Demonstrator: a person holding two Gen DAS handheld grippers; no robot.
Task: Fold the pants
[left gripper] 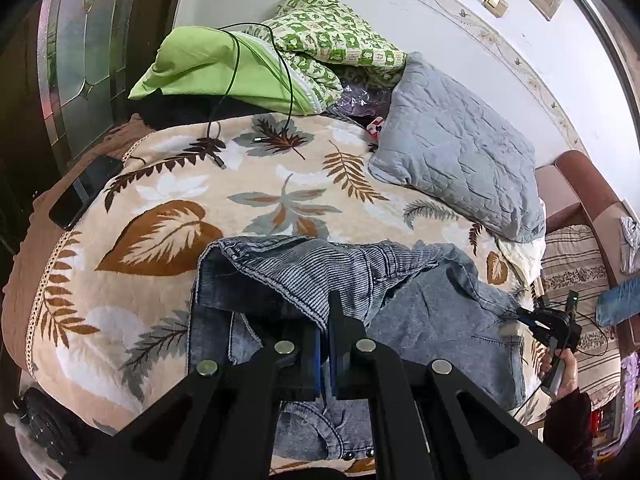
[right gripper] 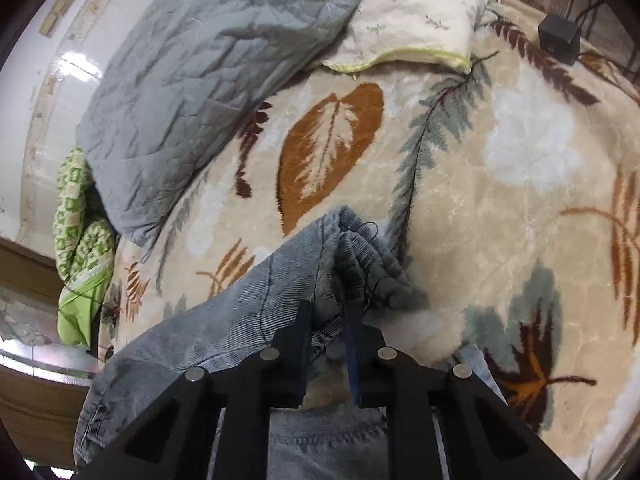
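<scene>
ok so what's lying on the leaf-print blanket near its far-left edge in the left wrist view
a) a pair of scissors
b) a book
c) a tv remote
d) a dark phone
d: a flat dark phone with a glossy screen lies at the edge of the leaf-print blanket, left of the jeans.

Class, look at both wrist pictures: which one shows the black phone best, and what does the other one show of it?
The left wrist view. There the phone lies in plain sight at the left edge of the leaf-patterned blanket, dark screen up. The right wrist view shows nothing of it; the blanket's far left edge falls outside that picture.
</scene>
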